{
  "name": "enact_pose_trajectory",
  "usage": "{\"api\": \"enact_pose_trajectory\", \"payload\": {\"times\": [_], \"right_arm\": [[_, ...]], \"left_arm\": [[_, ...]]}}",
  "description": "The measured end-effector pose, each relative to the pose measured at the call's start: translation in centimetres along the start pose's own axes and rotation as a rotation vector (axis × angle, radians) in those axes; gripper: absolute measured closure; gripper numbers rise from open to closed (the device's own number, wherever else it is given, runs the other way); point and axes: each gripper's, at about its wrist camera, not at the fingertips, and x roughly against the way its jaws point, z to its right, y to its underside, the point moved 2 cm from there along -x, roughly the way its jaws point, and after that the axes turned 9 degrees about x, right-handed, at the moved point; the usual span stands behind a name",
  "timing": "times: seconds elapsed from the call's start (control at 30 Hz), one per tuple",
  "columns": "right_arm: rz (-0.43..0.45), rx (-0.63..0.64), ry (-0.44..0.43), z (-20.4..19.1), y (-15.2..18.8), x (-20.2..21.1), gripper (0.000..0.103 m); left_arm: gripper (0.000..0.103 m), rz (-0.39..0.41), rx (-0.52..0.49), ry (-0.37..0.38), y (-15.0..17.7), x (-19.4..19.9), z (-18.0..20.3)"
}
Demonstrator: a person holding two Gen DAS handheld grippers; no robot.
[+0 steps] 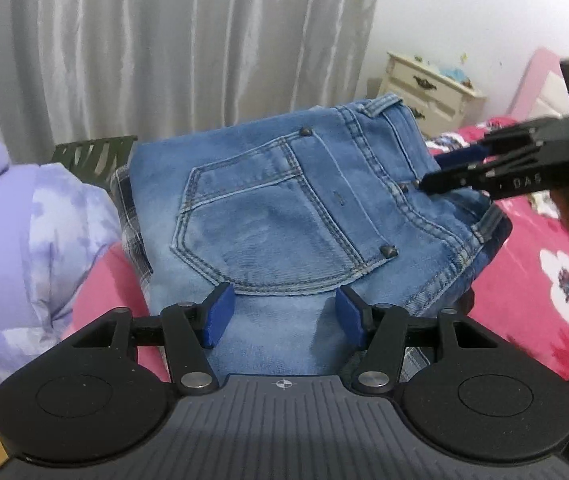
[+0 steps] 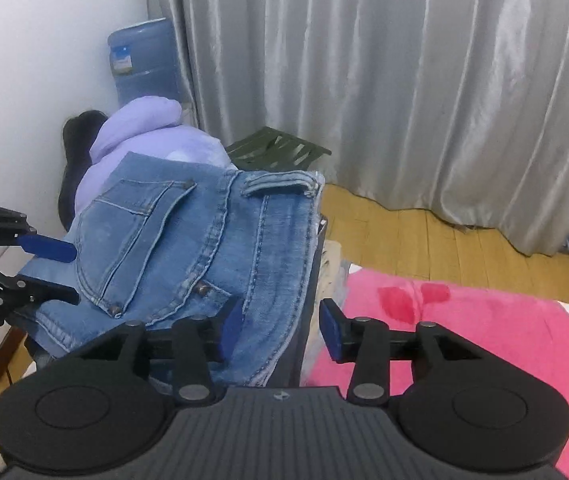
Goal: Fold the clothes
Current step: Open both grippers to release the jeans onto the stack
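The jeans (image 1: 284, 208) lay folded compact atop a stack; both tongs, left (image 1: 280, 316) and right (image 2: 280, 330), gaped empty, the right at the jeans' 3 o'clock.

Each claw (image 1: 282, 314) (image 2: 280, 330): black linkages, silver pivot screws, 2 blue pads (image 1: 217, 312), ribbed grey housing, white lettering.

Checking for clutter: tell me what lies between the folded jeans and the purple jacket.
In the left wrist view, a plaid garment edges out between the jeans and the purple jacket.
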Motion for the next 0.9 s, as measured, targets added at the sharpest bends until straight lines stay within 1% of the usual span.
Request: {"api": "enact_pose_trajectory", "payload": {"times": [0.03, 0.07, 0.1, 0.13, 0.17, 0.2, 0.27, 0.33, 0.4, 0.47, 0.57, 0.67, 0.7, 0.77, 0.8, 0.87, 0.9], "right_arm": [[0.008, -0.004, -0.004, 0.0, -0.3, 0.5, 0.061], [0.016, -0.008, -0.008, 0.1, -0.5, 1.0, 0.072], [0.042, 0.006, -0.02, -0.1, -0.8, 2.2, 0.077], [0.067, 0.021, -0.031, -0.3, -1.0, 3.3, 0.08], [0.098, 0.072, -0.047, -0.8, -1.2, 4.6, 0.083], [0.122, 0.144, -0.084, -2.0, -1.3, 5.7, 0.084], [0.097, 0.253, -0.135, -4.1, -1.1, 6.1, 0.086], [-0.007, 0.371, -0.159, -6.5, 0.4, 4.2, 0.087], [-0.076, 0.431, -0.134, -7.5, 2.3, 2.0, 0.089], [-0.094, 0.368, -0.136, -7.0, 2.5, 1.4, 0.09], [-0.088, 0.322, -0.133, -6.7, 1.4, 2.6, 0.089], [-0.031, 0.272, -0.124, -5.6, 1.1, 4.2, 0.089], [-0.026, 0.276, -0.102, -5.3, 1.1, 4.1, 0.089], [-0.067, 0.283, -0.077, -4.9, 2.0, 3.1, 0.089], [-0.085, 0.311, -0.065, -5.4, 2.5, 2.6, 0.089], [-0.11, 0.358, -0.038, -6.1, 2.9, 2.1, 0.088], [-0.116, 0.377, -0.024, -6.4, 2.8, 2.1, 0.088]], "left_arm": [[0.049, 0.0, -0.004, 0.008, -0.6, 0.5, 0.1], [0.049, 0.02, -0.013, 0.018, -1.3, 1.1, 0.1], [0.049, 0.059, -0.026, 0.028, -2.1, 1.8, 0.2], [0.048, 0.097, -0.036, 0.037, -3.0, 2.4, 0.3], [0.048, 0.125, -0.039, 0.046, -3.8, 2.5, 0.4], [0.048, 0.148, -0.04, 0.053, -4.6, 2.4, 0.5], [0.048, 0.161, -0.05, 0.035, -5.5, 1.0, 0.6], [0.048, 0.121, -0.046, -0.004, -5.6, -1.8, 0.4], [0.049, 0.088, -0.061, -0.025, -4.7, -4.0, 0.3], [0.049, 0.075, -0.08, -0.027, -4.2, -5.3, 0.5], [0.049, 0.108, -0.096, 0.03, -5.7, -4.9, 2.2], [0.048, 0.141, -0.112, 0.087, -7.2, -4.5, 3.9], [0.047, 0.152, -0.118, 0.106, -7.7, -4.3, 4.4], [0.047, 0.174, -0.128, 0.144, -8.7, -4.0, 5.6], [0.047, 0.163, -0.123, 0.151, -9.1, -4.8, 6.0], [0.045, 0.092, -0.087, 0.122, -9.2, -8.4, 6.3], [0.045, 0.074, -0.064, 0.108, -9.1, -9.6, 6.2]]}}
